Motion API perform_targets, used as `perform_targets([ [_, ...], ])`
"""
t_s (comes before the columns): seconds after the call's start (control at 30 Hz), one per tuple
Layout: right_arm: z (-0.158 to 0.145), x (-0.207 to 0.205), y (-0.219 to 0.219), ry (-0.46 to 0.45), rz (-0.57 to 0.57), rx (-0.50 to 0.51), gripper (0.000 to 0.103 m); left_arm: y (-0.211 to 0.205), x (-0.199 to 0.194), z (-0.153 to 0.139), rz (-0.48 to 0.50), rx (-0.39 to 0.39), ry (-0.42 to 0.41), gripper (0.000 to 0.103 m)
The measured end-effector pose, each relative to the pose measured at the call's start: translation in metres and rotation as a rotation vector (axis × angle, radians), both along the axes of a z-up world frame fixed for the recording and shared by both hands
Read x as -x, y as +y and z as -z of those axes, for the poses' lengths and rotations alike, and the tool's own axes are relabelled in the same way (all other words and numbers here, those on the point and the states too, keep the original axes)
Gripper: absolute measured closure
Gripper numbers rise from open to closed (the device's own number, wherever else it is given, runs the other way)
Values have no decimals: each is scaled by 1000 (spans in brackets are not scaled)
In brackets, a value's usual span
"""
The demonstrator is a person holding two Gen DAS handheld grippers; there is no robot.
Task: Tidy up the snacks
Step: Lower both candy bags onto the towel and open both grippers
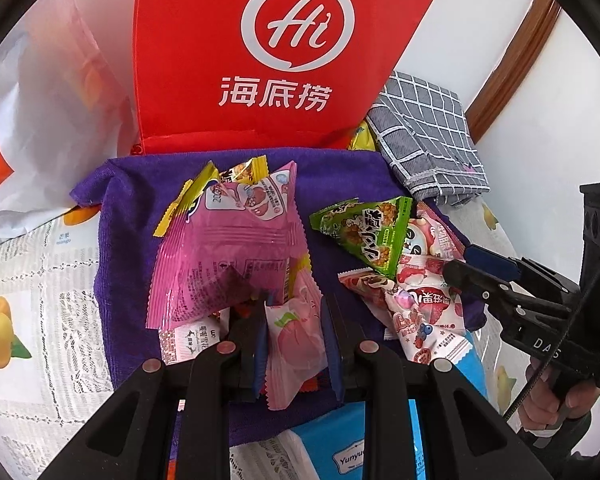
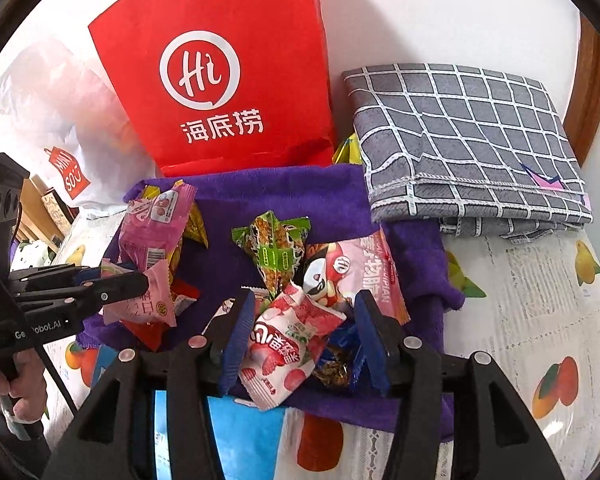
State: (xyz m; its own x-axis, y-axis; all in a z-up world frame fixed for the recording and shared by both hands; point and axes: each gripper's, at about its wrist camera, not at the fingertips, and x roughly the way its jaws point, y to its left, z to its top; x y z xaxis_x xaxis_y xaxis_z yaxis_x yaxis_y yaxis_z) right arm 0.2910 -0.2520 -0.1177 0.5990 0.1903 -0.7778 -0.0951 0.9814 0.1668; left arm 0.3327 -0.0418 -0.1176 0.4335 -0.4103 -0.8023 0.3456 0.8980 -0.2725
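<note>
Several snack packets lie on a purple towel (image 1: pixel 132 216) (image 2: pixel 340 200). My left gripper (image 1: pixel 296 344) is shut on a pink peach packet (image 1: pixel 296 340), which also shows in the right wrist view (image 2: pixel 156 304). A large pink packet (image 1: pixel 228 248) lies just beyond it. My right gripper (image 2: pixel 304 336) is open around a strawberry packet (image 2: pixel 288 344), with a gap at each finger; the gripper also shows in the left wrist view (image 1: pixel 456 264). A green triangular packet (image 1: pixel 368 236) (image 2: pixel 276 256) lies in the middle of the towel.
A red paper bag (image 1: pixel 268 56) (image 2: pixel 228 80) stands behind the towel. A folded grey checked cloth (image 1: pixel 428 136) (image 2: pixel 460 136) lies at the back right. A white plastic bag (image 1: pixel 48 120) sits at the left. A blue pack (image 1: pixel 340 440) lies near me. The table has a fruit-print cover (image 2: pixel 540 320).
</note>
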Motion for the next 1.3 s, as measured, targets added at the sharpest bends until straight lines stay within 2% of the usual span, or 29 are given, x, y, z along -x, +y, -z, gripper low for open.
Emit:
perform_targets([
  [0.33, 7, 1, -5, 23, 10, -2, 52, -2, -8, 10, -19, 55, 31, 79],
  [0.6, 4, 5, -4, 24, -23, -37, 52, -22, -15, 8, 2, 46, 34, 79],
  [0.77, 1, 10, 6, 30, -81, -71, 52, -25, -19, 10, 7, 44, 37, 79],
  [0.87, 1, 11, 15, 30, -106, -66, 52, -25, -20, 16, 1, 23, 71, 75],
  [1.0, 0, 12, 21, 32, -117, -67, 52, -13, -19, 10, -13, 44, 88, 70],
  [1.1, 0, 12, 25, 35, -122, -65, 52, -4, -17, 1, -18, 89, 92, 58],
  [1.3, 13, 6, 35, 81, -125, -12, 52, 5, -2, -16, -45, 77, 61, 56],
])
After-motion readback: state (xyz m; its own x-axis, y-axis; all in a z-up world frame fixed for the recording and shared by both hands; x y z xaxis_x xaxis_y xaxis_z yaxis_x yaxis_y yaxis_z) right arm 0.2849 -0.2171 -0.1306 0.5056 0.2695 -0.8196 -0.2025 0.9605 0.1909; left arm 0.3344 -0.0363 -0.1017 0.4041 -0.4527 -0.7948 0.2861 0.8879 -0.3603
